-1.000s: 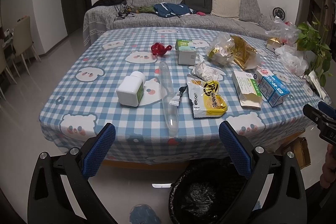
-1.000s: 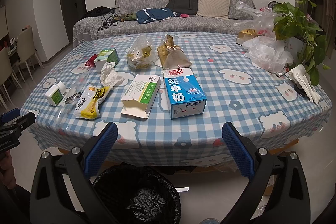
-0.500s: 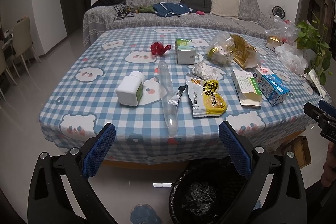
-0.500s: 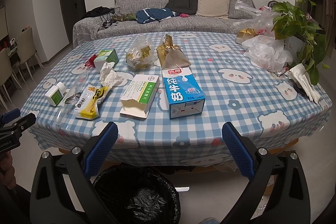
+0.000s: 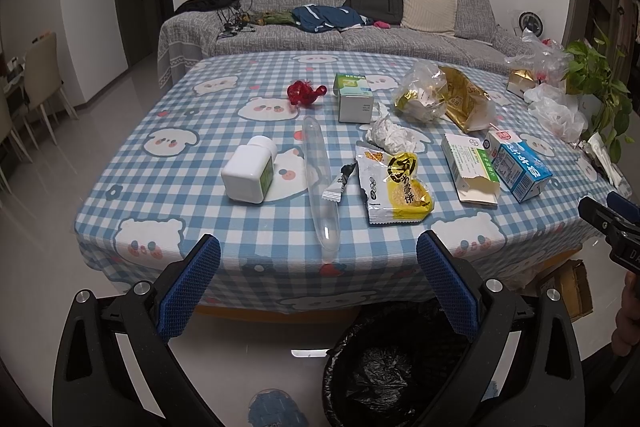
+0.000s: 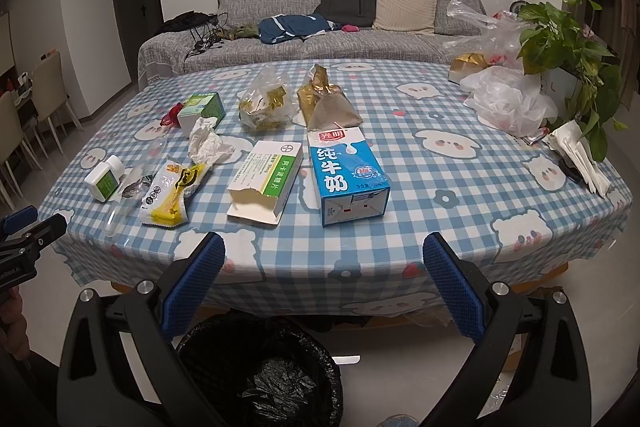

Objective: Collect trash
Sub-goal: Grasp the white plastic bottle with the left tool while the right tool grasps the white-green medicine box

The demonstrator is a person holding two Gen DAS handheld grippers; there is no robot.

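- Blue textured pads line both fingers of the left gripper, which is spread wide with nothing between them; it hangs off the near edge of the table, above the floor.
- The right gripper is in the same state: jaws wide apart, empty, short of the table edge.
- Directly below and between the two grippers stands the bin, lined with a black bag, on the floor against the table's near side.
- Nearest the left gripper on the checked cloth lie a clear plastic tube, a yellow snack wrapper and a white bottle on its side.
- Nearest the right gripper lie a blue milk carton and, just beside it, a torn-open medicine box.
- Farther back sit a crumpled tissue, a green box, a red wrapper, a clear bag and a gold bag.
- By my reading, no piece is picked up yet; this is the approach before a first grasp.
- The next move likely calls for reaching forward over the edge, closing on a near item such as the carton or wrapper, then carrying it back and releasing it over the bin.
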